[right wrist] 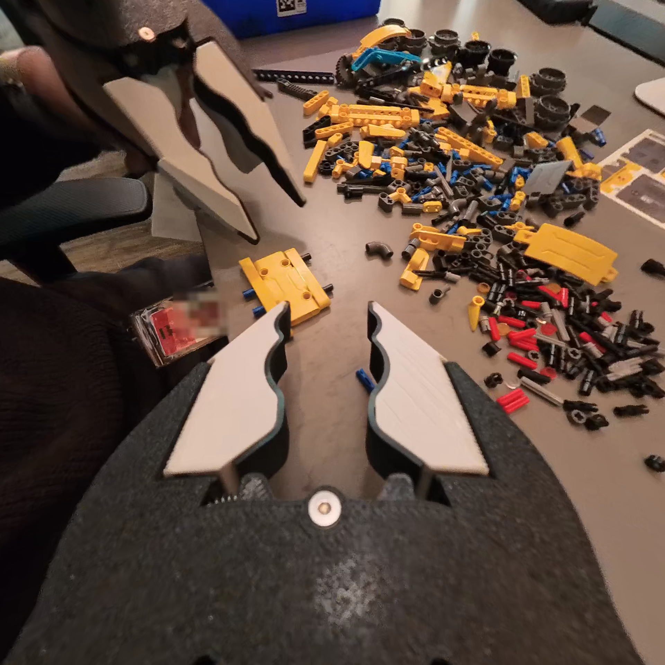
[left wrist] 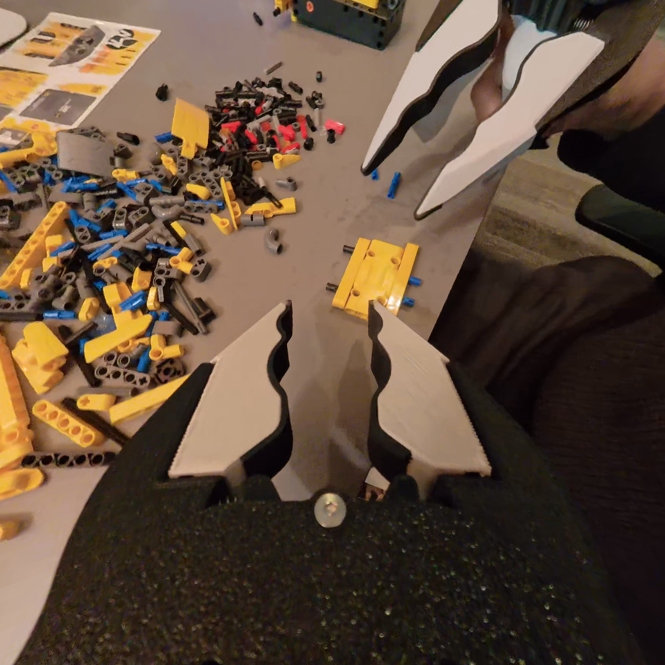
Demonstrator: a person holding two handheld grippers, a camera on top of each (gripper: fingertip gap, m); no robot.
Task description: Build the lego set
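A yellow panel assembly (left wrist: 378, 277) with black and blue pins lies on the grey table (left wrist: 316, 216) near its edge. My left gripper (left wrist: 329, 306) is open and empty, its right fingertip just at the panel's near corner. My right gripper (left wrist: 394, 194) shows beyond it, open, with a loose blue pin (left wrist: 394, 183) lying between its tips. In the right wrist view my right gripper (right wrist: 329, 306) is open and empty above the table, the blue pin (right wrist: 364, 378) lies beside its right finger, the panel (right wrist: 284, 284) sits by its left fingertip, and the left gripper (right wrist: 277, 221) hovers open beyond the panel.
A big pile of yellow, black, grey, blue and red building pieces (left wrist: 151, 223) covers the table's left side. A sticker sheet (left wrist: 72, 64) and a black-and-yellow built block (left wrist: 349, 21) lie farther back. Black wheels (right wrist: 503, 54) and a blue bin (right wrist: 288, 18) are far off. The table edge (left wrist: 453, 280) and a chair are to the right.
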